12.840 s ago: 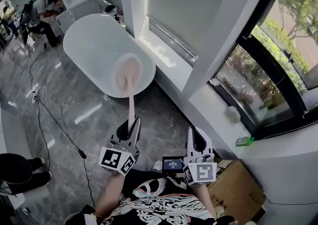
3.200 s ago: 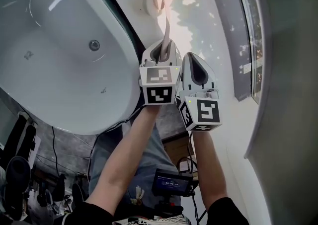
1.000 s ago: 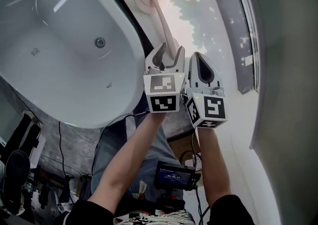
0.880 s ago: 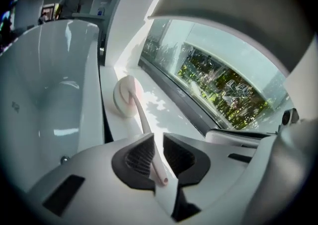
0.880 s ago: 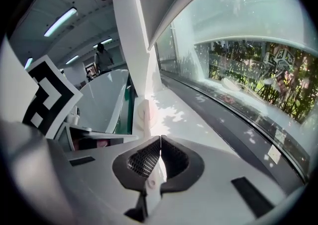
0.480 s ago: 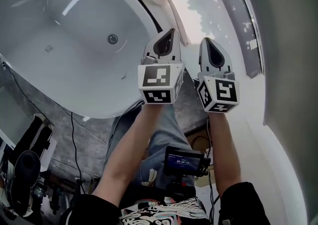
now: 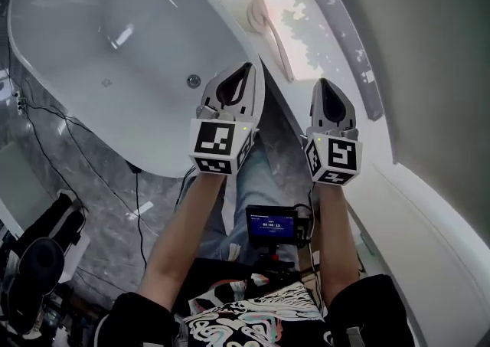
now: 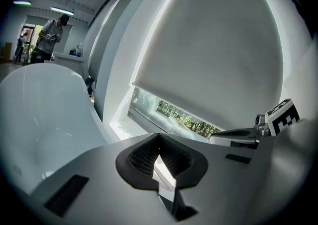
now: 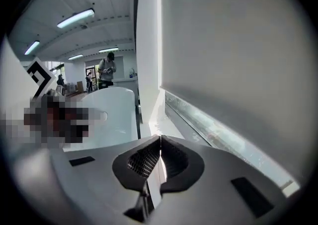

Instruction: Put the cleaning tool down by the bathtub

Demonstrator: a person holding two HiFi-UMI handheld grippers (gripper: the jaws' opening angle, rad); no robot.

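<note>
The cleaning tool (image 7: 269,31) lies flat on the sunlit ledge (image 7: 310,27) just beside the bathtub (image 7: 69,85), its round head away from the person and its handle pointing back towards the grippers. Neither gripper touches it. The left gripper (image 7: 243,70) and the right gripper (image 7: 325,85) both have their jaws fully together with nothing between them.

The placement appears complete. Recommended procedure: draw both grippers straight back, clear of the handle, so the tool is not nudged off the ledge.

Only the head view shows the tool, its resting place and the tub drain (image 7: 194,80). The left gripper view (image 8: 159,142) and right gripper view (image 9: 160,144) confirm the meeting pads but show only tub, blind and window
</note>
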